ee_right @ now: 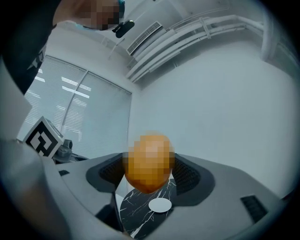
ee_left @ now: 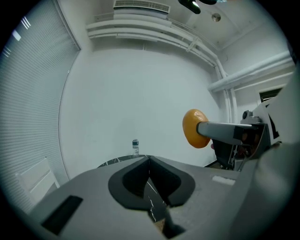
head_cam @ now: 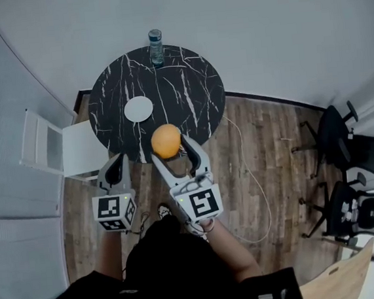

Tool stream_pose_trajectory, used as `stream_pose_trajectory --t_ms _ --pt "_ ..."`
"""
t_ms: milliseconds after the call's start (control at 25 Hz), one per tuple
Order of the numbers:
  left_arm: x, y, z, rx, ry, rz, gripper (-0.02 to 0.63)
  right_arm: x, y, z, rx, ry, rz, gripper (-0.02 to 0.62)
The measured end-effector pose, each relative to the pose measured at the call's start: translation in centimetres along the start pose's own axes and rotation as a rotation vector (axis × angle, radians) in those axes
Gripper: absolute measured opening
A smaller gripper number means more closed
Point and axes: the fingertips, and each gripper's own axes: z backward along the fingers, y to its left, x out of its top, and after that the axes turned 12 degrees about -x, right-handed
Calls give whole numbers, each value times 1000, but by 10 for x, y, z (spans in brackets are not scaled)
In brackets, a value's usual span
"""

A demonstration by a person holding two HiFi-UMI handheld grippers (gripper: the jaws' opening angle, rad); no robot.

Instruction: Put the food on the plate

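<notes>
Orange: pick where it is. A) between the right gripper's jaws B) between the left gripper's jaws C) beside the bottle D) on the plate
A: the right gripper holds the orange between its jaws, off the plate, which lies bare.

Orange (ee_right: 149, 163) blurred — bottle (head_cam: 156, 46) label (tiny) unreadable.

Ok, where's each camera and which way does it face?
Head view: on the person's head, facing steeply down at the table; left gripper, right gripper, shoulders show.
Left gripper view: on the left gripper, facing the wall past shut jaws.
Right gripper view: on the right gripper, facing the table along jaws clamping the orange.
Shared: all three show the orange.
</notes>
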Motion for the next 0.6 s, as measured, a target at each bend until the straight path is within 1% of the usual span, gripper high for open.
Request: stream_pose_trajectory --t_ms 120,240,600 --pt "8 20 -18 -32 1 -9 0 -2 3 -27 -6 15 2 301" --pt "17 32 -35 -66 -6 -39 0 -5 0 -49 -13 31 18 301" --pt "15 56 -69 -77 25 -32 0 -5 -13 -94 6 31 26 301"
